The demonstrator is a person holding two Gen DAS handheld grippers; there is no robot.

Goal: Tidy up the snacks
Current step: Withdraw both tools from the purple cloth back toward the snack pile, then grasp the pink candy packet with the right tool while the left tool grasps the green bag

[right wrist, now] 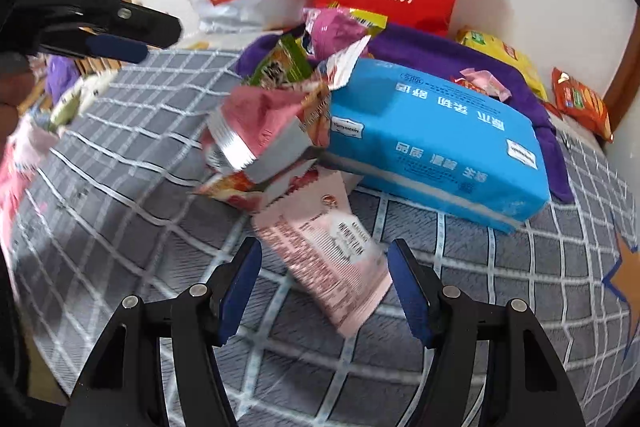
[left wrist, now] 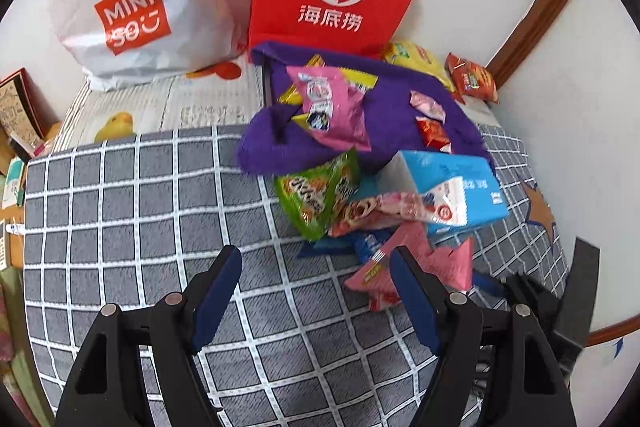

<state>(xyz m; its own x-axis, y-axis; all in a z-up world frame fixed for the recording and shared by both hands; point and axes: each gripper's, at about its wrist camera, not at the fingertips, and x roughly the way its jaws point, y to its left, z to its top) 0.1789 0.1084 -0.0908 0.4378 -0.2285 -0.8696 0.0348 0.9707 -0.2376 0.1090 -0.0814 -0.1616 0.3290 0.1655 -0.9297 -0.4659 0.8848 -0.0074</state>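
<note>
Right wrist view: the right tongs [right wrist: 324, 287] stand spread, empty, over a pink snack packet [right wrist: 328, 251] on the bed [right wrist: 120, 195], its long axis running eleven to five. Left tongs [left wrist: 316, 291] spread too, farther off.

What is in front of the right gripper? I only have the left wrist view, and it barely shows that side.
Observer: A pale pink snack packet lies flat on the checked quilt. Its near end is between the fingers of the open right gripper, apparently untouched.
Operator: Anything behind that packet?
Observer: A torn-open pink packet with a silver lining sits against the blue tissue pack.
Operator: How does my left gripper look from there?
Observer: The left gripper hangs at upper left above the quilt, jaws apart, holding nothing.
</note>
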